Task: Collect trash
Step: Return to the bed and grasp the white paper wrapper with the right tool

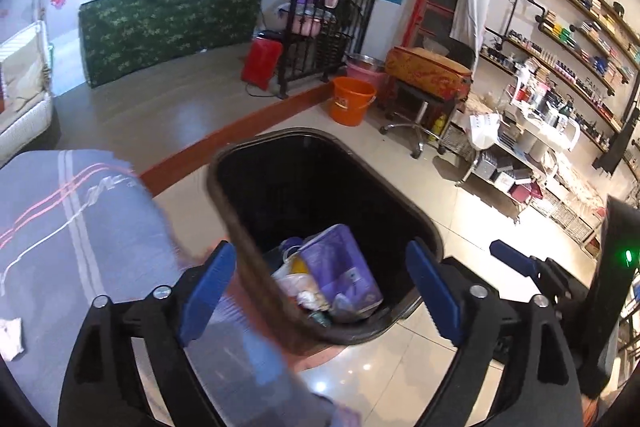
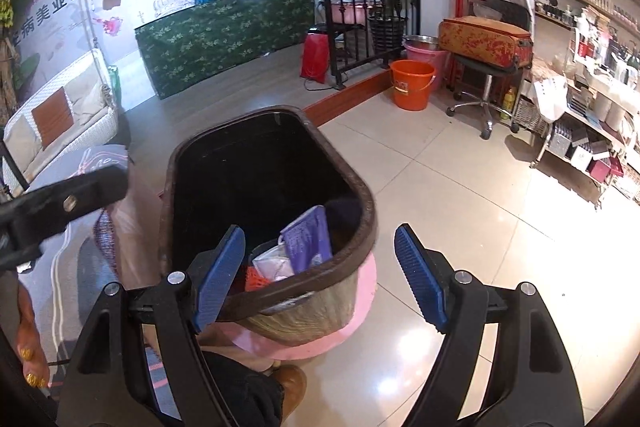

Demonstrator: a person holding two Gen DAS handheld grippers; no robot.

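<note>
both jaws wide, above bin rim (image 2: 276, 303)

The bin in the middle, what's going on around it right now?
A person holds two tools over a dark trash bin on the tiled floor. Both the left tool and the right tool are open and hold nothing. The bin already has trash in it: a purple package and some crumpled wrappers. A crumpled white scrap lies on the grey striped fabric to the left, not picked up.
</note>
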